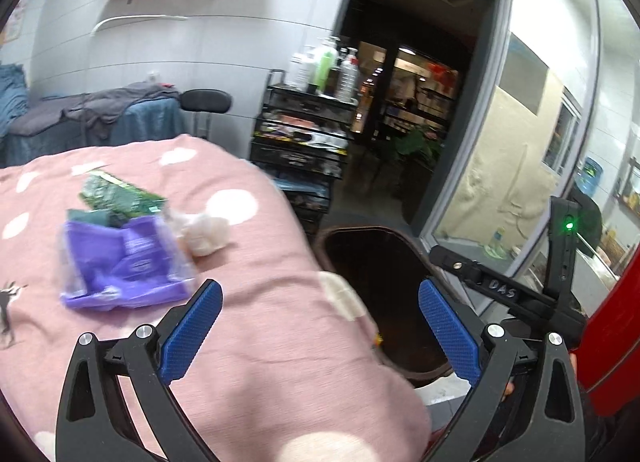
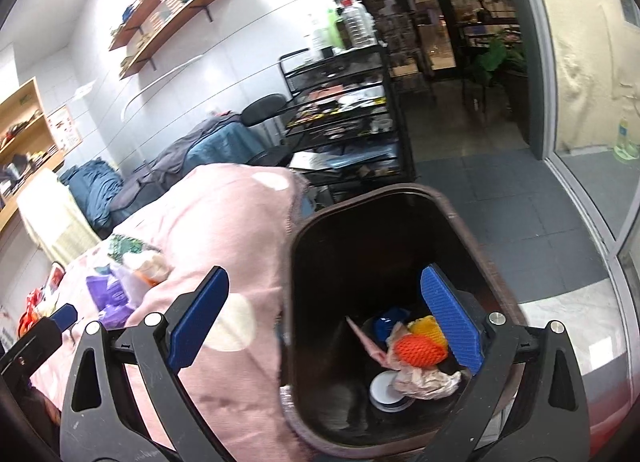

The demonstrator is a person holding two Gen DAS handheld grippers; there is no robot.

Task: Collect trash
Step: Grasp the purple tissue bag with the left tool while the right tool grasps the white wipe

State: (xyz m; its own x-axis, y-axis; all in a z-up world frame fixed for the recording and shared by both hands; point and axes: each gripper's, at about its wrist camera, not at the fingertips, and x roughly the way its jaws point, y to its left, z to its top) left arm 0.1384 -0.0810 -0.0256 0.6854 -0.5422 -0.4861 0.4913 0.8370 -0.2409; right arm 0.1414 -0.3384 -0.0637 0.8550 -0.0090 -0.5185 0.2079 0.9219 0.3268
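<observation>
Left claw (image 1: 320, 326) wide open, empty, right claw (image 2: 324, 316) likewise, only right view shows bin (image 2: 400, 198) contents

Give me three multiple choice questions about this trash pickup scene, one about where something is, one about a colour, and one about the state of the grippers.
1. Where does the orange foam net lie?
A. on the pink blanket
B. inside the dark trash bin
C. on the wall shelf

2. What colour is the plastic wrapper nearest the left gripper?
A. purple
B. yellow
C. red

3. How does the right gripper stand?
A. shut on a tissue
B. shut on the bin rim
C. open, holding nothing

Answers:
1. B: the net sits at the bottom of the trash bin with a blue cap and crumpled paper.
2. A: the wrapper on the pink blanket is plainly purple.
3. C: its blue pads are spread wide over the bin with nothing between them.
</observation>
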